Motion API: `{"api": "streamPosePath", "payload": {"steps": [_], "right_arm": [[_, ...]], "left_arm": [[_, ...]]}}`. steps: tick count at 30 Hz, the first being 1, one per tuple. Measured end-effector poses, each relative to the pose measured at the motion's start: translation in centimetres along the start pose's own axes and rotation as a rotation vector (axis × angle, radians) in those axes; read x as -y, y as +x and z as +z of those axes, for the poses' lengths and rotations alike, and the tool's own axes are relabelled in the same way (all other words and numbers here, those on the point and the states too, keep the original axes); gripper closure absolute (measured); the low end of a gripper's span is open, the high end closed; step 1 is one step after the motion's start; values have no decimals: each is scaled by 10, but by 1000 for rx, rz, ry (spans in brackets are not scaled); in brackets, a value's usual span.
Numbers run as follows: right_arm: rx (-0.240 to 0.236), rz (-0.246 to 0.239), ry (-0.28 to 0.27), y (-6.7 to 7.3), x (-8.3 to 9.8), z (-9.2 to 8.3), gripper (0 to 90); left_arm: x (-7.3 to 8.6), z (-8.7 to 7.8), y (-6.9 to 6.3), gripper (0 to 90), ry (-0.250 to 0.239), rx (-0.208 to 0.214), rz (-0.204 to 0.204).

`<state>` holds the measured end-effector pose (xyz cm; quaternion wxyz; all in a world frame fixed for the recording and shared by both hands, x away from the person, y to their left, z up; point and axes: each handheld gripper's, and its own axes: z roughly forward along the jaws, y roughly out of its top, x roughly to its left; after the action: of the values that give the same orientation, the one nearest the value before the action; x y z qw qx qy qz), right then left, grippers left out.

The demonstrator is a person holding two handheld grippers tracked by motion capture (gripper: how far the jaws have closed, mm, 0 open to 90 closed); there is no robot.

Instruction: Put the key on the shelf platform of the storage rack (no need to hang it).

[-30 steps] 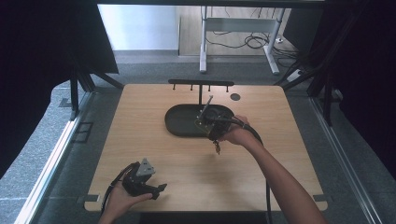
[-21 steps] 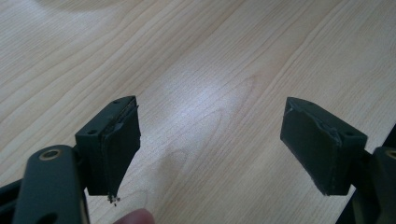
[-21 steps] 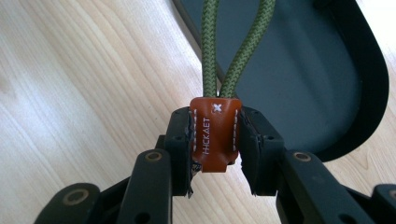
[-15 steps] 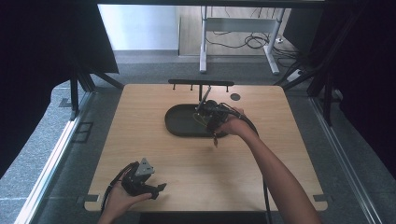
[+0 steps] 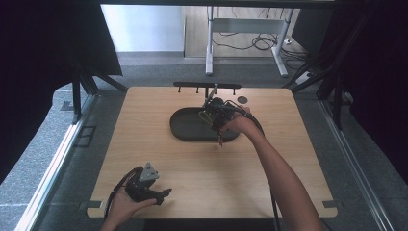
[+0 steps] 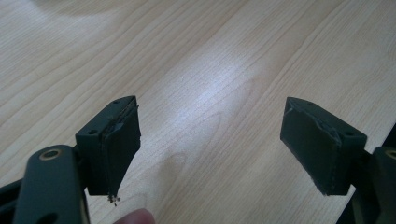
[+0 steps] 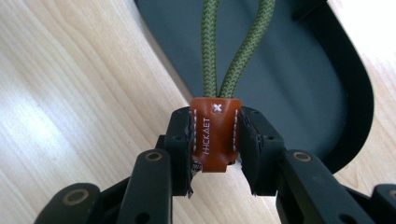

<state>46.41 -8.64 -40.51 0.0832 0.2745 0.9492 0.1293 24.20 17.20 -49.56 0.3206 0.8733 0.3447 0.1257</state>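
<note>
Right claw: pinching the brown leather tab of a green cord loop; pads pressed on both sides of the tab.
Position: over the dark oval tray, near its 3 o'clock end, seen from high; loop running up toward 12 o'clock in the right gripper view.
Rack: black peg rail at the surface's 12 o'clock edge, just beyond the tray; likely destination, as a judgement.
Left claw: spread wide, nothing between, low over bare wooden surface at 7 o'clock.
Risk 1: grip sits on the tab alone; a snag of the cord on the tray rim could pull the tab out.
Risk 2: slack loop may swing and miss a peg.
</note>
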Motion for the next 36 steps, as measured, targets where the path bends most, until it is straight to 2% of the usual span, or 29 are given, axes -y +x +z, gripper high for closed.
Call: {"api": "streamPosePath", "payload": {"steps": [12,22,28,36], "right_arm": [[-2,9,2,-14,-8,5,670],[-4,1,-13,-25,-16,10,670],[-9,11,-29,-32,-23,15,670],[14,8,-34,-35,-29,14,670]], "left_arm": [[1,-3,2,205,-10,-1,-9],[2,-2,3,205,-9,1,-16],[2,-3,5,205,-11,-1,-14],[3,-4,6,205,-14,-2,-17]]}}
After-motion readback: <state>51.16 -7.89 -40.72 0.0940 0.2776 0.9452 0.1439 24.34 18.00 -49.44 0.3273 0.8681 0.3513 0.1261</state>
